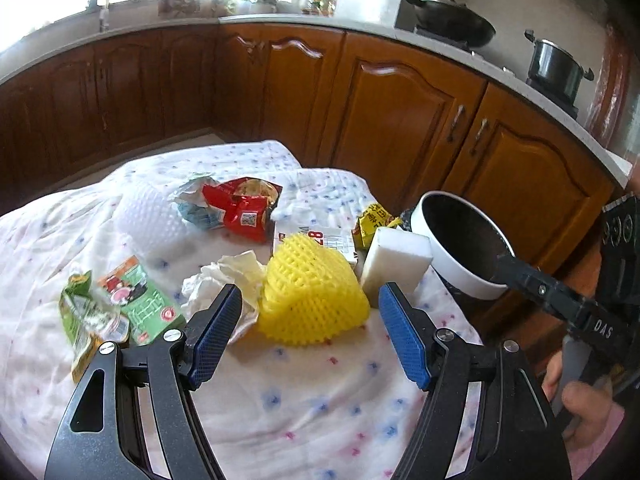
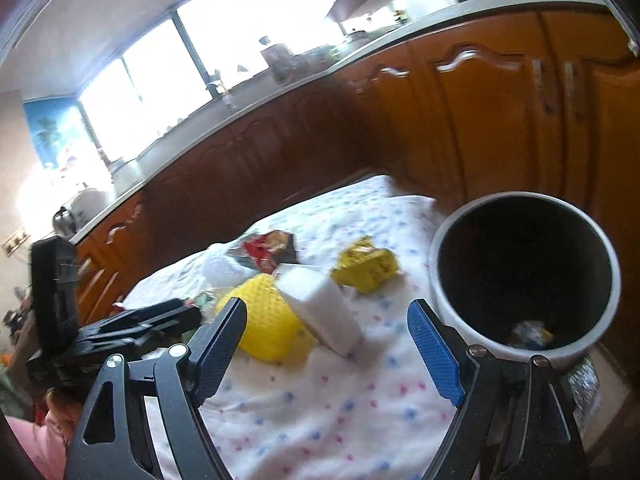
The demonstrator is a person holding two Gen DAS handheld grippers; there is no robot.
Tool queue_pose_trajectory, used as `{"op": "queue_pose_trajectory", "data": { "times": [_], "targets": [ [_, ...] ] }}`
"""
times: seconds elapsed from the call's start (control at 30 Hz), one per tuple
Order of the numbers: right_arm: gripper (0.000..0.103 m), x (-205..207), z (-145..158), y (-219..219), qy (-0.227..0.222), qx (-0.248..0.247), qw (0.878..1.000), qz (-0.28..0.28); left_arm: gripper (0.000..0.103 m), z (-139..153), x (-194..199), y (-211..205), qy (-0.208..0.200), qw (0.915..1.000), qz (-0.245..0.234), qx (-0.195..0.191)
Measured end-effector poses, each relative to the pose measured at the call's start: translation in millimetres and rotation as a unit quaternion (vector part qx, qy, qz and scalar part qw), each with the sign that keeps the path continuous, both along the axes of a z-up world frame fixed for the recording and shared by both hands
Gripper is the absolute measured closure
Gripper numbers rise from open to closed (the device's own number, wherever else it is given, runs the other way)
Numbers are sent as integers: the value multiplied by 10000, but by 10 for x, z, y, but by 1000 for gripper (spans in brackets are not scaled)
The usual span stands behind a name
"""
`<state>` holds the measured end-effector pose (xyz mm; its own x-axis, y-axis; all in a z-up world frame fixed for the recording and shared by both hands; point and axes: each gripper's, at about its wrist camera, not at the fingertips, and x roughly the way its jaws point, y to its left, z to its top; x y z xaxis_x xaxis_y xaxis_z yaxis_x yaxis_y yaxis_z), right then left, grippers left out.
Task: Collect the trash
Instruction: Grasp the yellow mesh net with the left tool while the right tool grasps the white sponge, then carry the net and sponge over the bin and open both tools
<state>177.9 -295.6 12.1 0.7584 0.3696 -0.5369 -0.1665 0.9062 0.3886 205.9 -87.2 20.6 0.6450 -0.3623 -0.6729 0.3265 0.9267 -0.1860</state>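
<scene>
Yellow foam netting (image 1: 310,300) lies just ahead between the left gripper (image 1: 312,336)'s released jaws; the right gripper (image 2: 332,348), also released, hangs farther off

The yellow wrapper (image 1: 374,220) sits half hidden behind the white foam block (image 1: 396,258).

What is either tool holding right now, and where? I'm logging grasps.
Nothing. The left tool and right tool are both open and empty above the cloth.
</scene>
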Motion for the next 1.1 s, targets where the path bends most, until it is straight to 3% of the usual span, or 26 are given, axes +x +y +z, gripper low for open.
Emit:
{"op": "queue_pose_trajectory", "data": {
  "times": [0.17,0.33,0.4,0.53,0.6,0.87,1.1],
  "targets": [
    [19,277,-78,106,158,-206,9989,381,31,-110,226,-25,298,9995,-128,64],
    [21,500,-229,198,365,-317,9970,599,55,-242,304,-109,500,9981,-301,180],
    [26,564,-286,245,410,-413,9960,674,63,-312,320,-152,618,9971,-387,224],
    [61,600,-367,287,557,-535,9944,725,77,-380,327,-155,749,9960,-448,179],
    [63,545,-349,267,500,-485,9952,692,80,-379,307,-148,762,9959,-461,160],
    [64,67,-65,-2,55,-269,9996,-7,85,-149,73,-74,496,9974,-507,-134],
    [64,-311,82,-428,-78,36,9968,-795,85,88,-99,-204,255,9961,-766,-346]
  ]
}}
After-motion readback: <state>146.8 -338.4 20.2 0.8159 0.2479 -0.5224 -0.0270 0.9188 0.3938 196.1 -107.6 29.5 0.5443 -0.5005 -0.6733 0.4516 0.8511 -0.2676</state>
